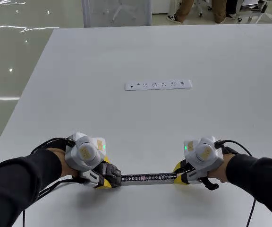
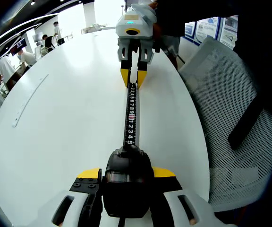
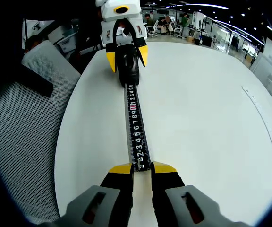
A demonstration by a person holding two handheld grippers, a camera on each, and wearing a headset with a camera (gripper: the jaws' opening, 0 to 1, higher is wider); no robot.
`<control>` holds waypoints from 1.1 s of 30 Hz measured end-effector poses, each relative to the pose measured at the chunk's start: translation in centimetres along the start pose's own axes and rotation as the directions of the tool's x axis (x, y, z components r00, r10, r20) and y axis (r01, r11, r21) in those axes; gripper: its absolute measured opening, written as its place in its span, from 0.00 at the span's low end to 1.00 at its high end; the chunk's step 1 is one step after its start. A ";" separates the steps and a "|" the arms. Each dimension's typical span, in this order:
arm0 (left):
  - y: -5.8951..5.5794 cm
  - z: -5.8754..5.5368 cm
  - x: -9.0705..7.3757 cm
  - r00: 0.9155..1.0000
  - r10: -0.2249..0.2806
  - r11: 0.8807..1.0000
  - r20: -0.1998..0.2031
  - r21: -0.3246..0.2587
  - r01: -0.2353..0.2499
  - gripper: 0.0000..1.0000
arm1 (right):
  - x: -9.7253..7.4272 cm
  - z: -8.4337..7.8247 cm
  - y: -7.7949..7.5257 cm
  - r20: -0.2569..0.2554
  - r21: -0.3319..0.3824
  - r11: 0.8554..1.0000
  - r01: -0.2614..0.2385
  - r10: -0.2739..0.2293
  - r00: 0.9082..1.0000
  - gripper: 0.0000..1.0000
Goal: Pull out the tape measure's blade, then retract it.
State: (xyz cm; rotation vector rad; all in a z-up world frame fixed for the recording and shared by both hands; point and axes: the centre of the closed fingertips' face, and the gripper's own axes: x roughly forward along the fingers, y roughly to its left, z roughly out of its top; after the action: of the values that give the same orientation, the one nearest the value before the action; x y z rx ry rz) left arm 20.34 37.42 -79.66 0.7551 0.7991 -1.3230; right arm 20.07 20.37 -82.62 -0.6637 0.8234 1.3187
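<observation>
Tape measures: one black, rounded plastic tape measure (image 1: 111, 174), at the near edge of the white bench (image 1: 174, 47).
Blades: one narrow, silvery blade with printed numbers (image 1: 148, 178), pulled out of the case and stretched straight between the two tongs, low over the bench top.
Tongs: two, both grey-white with yellow-tipped black jaws.
Power strips: one long white power strip (image 1: 158, 85), flat at mid-bench, well apart from the tape measure.
Chairs: one white mesh chair (image 2: 230, 123), beside the bench edge.
Left tongs: the left tongs (image 1: 105, 177) point toward the right tongs. Their jaws clamp the case from both sides, and in the left gripper view the case sits between the yellow tips.
Right tongs: the right tongs (image 1: 178, 176) point back at the left pair. Their jaws are narrowed onto the blade's free end, which lies between the tips in the right gripper view.
Arms: both forearms, in dark sleeves, come in from the lower corners of the head view, each hand wrapped around the back of its tongs, roughly level with one another.
</observation>
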 end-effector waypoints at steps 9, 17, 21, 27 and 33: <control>0.0 0.0 0.0 1.000 0.000 1.000 -0.002 -0.001 0.000 0.35 | -0.5 -0.6 -0.1 0.003 -0.001 1.000 0.007 -0.007 1.000 0.09; 0.0 0.0 0.1 1.000 0.001 1.000 -0.002 -0.002 -0.001 0.35 | -0.9 -1.2 -0.1 0.001 0.013 1.000 0.010 -0.010 1.000 0.09; 0.1 0.0 0.1 1.000 0.000 1.000 -0.002 -0.001 0.000 0.35 | -1.2 -1.5 -0.2 0.001 0.016 1.000 0.014 -0.014 1.000 0.09; 0.1 0.0 0.1 1.000 0.002 1.000 -0.002 -0.001 -0.002 0.35 | -1.4 -1.8 -0.2 -0.002 0.022 1.000 0.016 -0.016 1.000 0.09; 0.1 0.0 0.1 1.000 0.004 1.000 -0.001 -0.002 -0.004 0.35 | -1.6 -2.2 -0.3 -0.010 0.020 1.000 0.015 -0.015 1.000 0.09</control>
State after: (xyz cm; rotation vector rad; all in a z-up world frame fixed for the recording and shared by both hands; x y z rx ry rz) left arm 20.41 37.38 -79.77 0.7558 0.7994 -1.3186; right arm 19.97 17.67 -82.53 -0.6603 0.8375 1.2934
